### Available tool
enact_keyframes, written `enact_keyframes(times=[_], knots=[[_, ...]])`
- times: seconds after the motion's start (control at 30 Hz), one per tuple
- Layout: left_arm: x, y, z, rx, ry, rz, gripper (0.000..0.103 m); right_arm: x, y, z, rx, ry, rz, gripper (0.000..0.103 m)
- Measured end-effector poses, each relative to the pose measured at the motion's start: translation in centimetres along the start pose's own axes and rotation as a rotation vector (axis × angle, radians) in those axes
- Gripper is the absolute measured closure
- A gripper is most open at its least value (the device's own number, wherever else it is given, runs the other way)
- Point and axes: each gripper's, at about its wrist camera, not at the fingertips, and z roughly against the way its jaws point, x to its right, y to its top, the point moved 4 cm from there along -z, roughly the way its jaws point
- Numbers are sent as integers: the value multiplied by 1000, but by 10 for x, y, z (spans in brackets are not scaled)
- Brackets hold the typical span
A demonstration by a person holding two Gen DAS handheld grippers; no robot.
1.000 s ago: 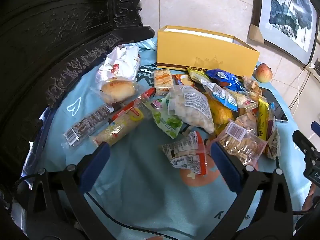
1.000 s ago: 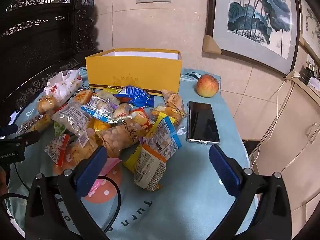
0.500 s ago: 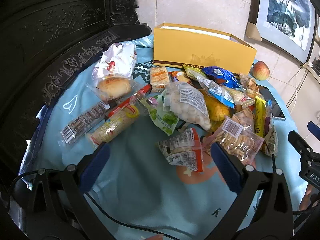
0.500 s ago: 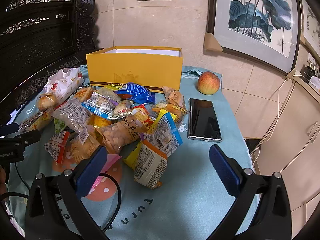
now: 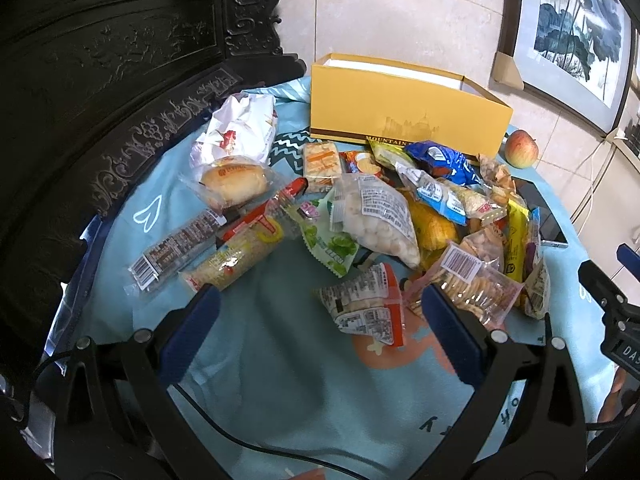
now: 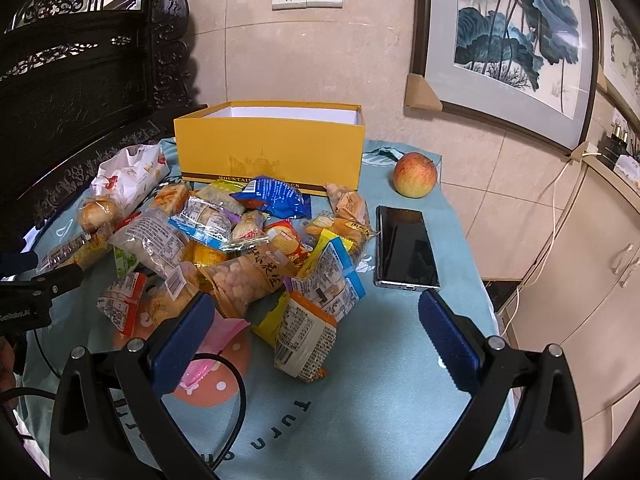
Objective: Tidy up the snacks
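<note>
Several wrapped snacks lie heaped on a light-blue tablecloth (image 5: 280, 360) in front of an open yellow box (image 5: 404, 116) (image 6: 272, 148). My left gripper (image 5: 320, 312) is open above the cloth, just short of a red-and-clear cracker pack (image 5: 366, 306). A bun in clear wrap (image 5: 234, 180) and a long barcode bar (image 5: 176, 246) lie to the left. My right gripper (image 6: 316, 316) is open, with an orange-topped pack (image 6: 306, 338) between its fingers' lines and a bag of round puffs (image 6: 246, 278) just beyond.
A black phone (image 6: 406, 246) lies right of the pile, an apple (image 6: 414, 174) behind it. Dark carved wooden furniture (image 5: 100, 80) borders the table on the left. Cream cabinets (image 6: 592, 280) stand to the right. A black cable (image 6: 232, 380) crosses the cloth near the right gripper.
Both grippers have drawn back and risen slightly, so the pile sits a little farther and lower in each view. Nothing was taken hold of.
</note>
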Motion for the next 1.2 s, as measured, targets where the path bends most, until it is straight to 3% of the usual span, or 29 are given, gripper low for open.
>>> enact_keyframes(times=[1.2], knots=[[6,3,20,29,-34,-9,2,-4,6,17,21,4,-5,1]])
